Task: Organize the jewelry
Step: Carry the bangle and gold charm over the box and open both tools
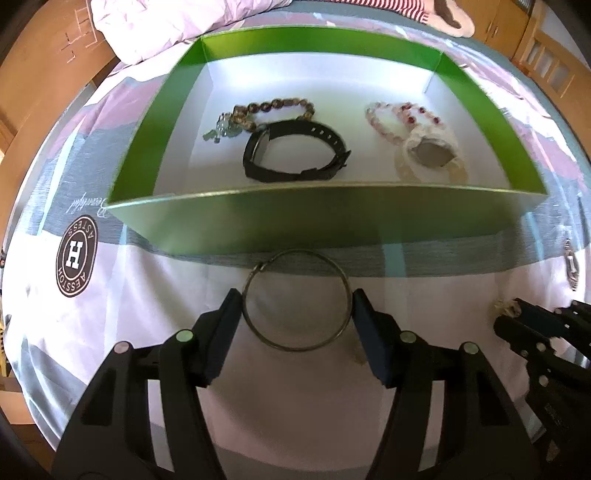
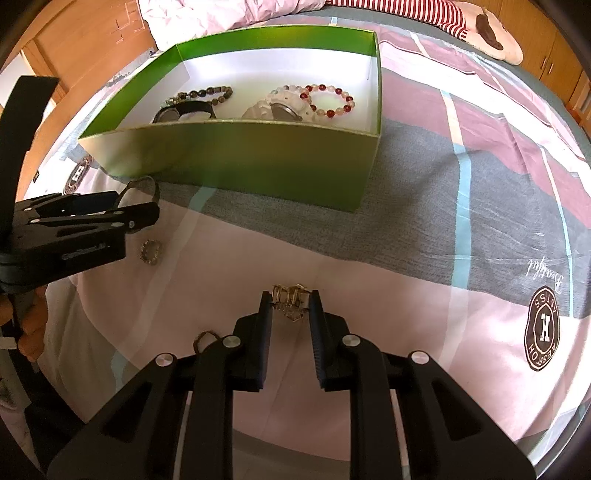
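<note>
A thin metal bangle (image 1: 297, 300) lies on the bedsheet just in front of the green box (image 1: 332, 221). My left gripper (image 1: 296, 301) straddles it, both pads pressing the bangle's opposite sides. From the right wrist view that gripper (image 2: 138, 205) shows at the left with the bangle (image 2: 147, 182) poking out. My right gripper (image 2: 290, 301) is shut on a small gold ornament (image 2: 290, 295) on the sheet. In the box lie a brown bead bracelet (image 1: 273, 105), a black watch (image 1: 295, 155), a red and pink bead bracelet (image 1: 402, 112) and a white watch (image 1: 430, 155).
A small beaded ring (image 2: 151, 252) lies on the sheet between the two grippers, and a little brown loop (image 2: 207, 338) sits by my right gripper's left finger. A person's hand (image 2: 31, 332) holds the left tool. A rumpled quilt (image 1: 166, 26) lies behind the box.
</note>
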Demonstrator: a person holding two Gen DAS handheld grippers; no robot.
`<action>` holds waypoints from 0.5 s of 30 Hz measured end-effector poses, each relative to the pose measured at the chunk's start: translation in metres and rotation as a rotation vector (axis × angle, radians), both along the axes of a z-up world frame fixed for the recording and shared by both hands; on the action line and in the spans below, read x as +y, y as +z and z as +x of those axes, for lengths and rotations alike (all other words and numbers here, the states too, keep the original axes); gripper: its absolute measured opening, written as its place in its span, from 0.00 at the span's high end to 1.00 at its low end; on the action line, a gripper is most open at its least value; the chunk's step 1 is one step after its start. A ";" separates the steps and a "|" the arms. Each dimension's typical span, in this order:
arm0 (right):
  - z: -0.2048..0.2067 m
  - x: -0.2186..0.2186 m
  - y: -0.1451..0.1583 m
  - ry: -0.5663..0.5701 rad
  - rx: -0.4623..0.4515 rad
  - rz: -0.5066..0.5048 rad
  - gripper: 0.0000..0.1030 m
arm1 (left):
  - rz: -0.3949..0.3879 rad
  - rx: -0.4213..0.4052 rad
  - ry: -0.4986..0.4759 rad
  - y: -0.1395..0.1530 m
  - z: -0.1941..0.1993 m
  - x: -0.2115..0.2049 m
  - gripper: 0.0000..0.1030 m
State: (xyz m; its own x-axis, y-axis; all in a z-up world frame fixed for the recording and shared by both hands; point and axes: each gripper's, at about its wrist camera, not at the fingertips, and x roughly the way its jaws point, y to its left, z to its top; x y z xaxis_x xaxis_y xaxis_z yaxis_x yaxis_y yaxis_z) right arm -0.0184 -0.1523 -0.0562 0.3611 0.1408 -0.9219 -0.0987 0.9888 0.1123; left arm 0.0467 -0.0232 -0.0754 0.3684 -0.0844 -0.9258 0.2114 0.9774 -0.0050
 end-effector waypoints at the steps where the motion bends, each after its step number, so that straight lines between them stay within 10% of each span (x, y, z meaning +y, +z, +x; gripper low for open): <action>1: -0.001 0.001 0.005 0.009 -0.018 0.017 0.81 | -0.014 -0.004 -0.009 0.005 -0.003 0.001 0.40; 8: -0.006 0.001 0.051 0.067 -0.192 0.190 0.81 | -0.217 -0.123 -0.117 0.067 -0.022 0.010 0.40; 15: 0.053 -0.017 0.078 -0.037 -0.258 0.195 0.81 | -0.242 -0.236 -0.005 0.096 0.032 0.040 0.40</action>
State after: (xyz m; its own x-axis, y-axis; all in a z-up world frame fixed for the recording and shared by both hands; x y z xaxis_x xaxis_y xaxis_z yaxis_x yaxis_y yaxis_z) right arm 0.0342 -0.1695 0.0223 0.5878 0.2875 -0.7562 -0.1126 0.9547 0.2755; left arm 0.0790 0.0172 0.0209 0.5693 -0.2938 -0.7678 0.2393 0.9527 -0.1871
